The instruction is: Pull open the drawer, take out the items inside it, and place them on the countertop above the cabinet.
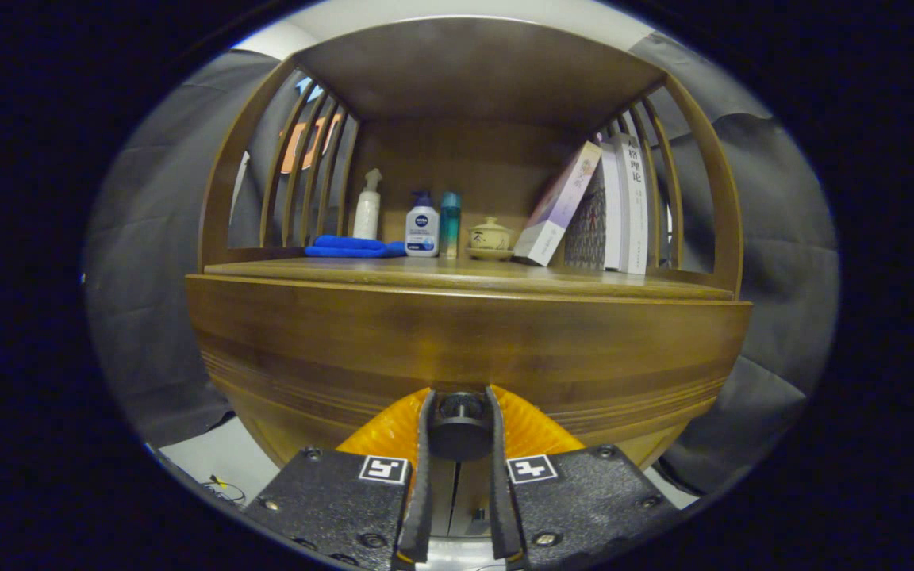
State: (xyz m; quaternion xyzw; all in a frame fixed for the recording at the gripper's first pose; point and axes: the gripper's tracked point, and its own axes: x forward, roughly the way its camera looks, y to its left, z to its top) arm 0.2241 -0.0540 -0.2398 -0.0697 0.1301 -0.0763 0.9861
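Between the fingers (425,444) of the tool (461,404) sits the round dark knob (461,432) of the drawer (465,349); both fingers press against its sides, so the tool is clenched on it. The knob stands out from the wooden drawer front, which spreads wide just beyond the fingertips. The front looks flush with the cabinet, with no gap showing along its upper edge, so whatever lies inside is hidden.

Directly above the drawer runs the desk (465,277), the flat wooden top of the cabinet, with a bare strip along its near edge. Toward its back stands a row of things. A folded blue cloth (350,247) lies at the left end, with a white spray bottle (367,208) upright behind it. Beside the cloth stand a white pump bottle (422,226) and, just beside that, a slim teal bottle (450,224). Next comes a small lidded cup (490,235) on a saucer. At the right, books (608,206) stand together, the nearest one leaning against the others.

Slatted wooden sides and a wooden roof enclose this space.
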